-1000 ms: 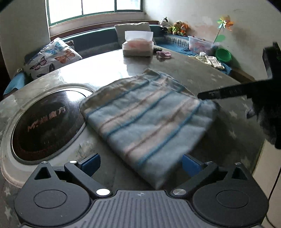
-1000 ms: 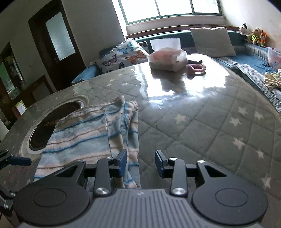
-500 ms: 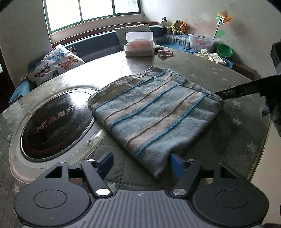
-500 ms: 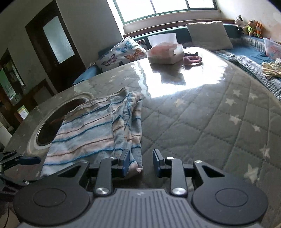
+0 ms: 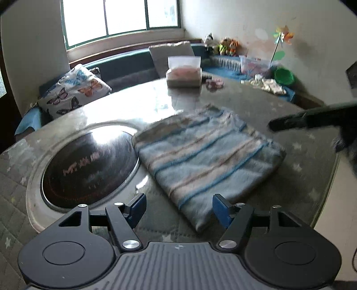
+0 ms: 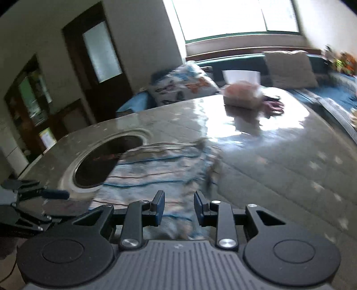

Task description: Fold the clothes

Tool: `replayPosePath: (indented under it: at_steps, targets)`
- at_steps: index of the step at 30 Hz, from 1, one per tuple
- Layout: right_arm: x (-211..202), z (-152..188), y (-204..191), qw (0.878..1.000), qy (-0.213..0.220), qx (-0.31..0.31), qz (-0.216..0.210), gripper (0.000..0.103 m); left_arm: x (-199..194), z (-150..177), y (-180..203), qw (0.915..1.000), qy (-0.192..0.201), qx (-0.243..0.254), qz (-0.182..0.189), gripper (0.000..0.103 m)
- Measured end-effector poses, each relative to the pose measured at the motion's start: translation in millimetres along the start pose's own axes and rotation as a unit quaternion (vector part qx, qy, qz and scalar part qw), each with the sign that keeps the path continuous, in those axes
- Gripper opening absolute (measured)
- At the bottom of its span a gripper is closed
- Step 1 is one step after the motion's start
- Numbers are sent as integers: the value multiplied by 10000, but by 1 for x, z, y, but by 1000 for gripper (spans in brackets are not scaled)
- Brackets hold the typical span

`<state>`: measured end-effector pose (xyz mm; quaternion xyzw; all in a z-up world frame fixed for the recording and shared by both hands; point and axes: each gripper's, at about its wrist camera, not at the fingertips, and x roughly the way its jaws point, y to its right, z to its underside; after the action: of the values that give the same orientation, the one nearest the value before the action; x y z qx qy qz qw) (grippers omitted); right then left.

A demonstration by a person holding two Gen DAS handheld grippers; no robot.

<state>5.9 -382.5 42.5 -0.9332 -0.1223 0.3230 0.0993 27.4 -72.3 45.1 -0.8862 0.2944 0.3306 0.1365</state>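
Lying on the table: a folded striped cloth (image 5: 207,156), blue, white and tan, flat on the round table (image 5: 301,178), its left edge just overlapping the rim of the dark cooktop (image 5: 89,165).
Things around: a tissue box (image 5: 184,74) at the far side of the table with a small pink item (image 5: 214,83) beside it; a butterfly cushion (image 5: 73,91) and a plain cushion (image 5: 170,55) on the bench behind.
In the way: nothing lies over the cloth; one dark finger of the right gripper reaches in from the right above its far corner.
Left gripper (image 5: 179,208): jaws spread fairly wide and gripping nothing; the near corner of the cloth lies below and between its blue pads without touching them.
Right gripper (image 6: 179,207): jaws narrowly apart with nothing pinched; the cloth lies under them, though blur keeps me from seeing how close.
Changed since a second ago: the left jaws have narrowed from nearly full spread; both grippers have drawn back and up, so more table shows around the cloth, which has kept its folded shape.
Surface: a quilted grey cover with pale stars under a glossy top that mirrors the window (image 5: 120,20).
Room: a bench along the wall, soft toys (image 5: 225,44) and a pinwheel (image 5: 283,38) in the corner, a dark door (image 6: 98,62) at left.
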Motion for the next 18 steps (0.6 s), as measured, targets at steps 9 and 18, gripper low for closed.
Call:
replayPosePath:
  at_steps: [9, 18]
  targets:
    - [42, 4, 4, 9992, -379, -35, 136, 27, 28, -3, -7, 9998, -178, -103, -84, 64]
    - [39, -19, 4, 9998, -70, -167, 96, 29, 47, -26, -27, 9983, -111, -479, -300, 66]
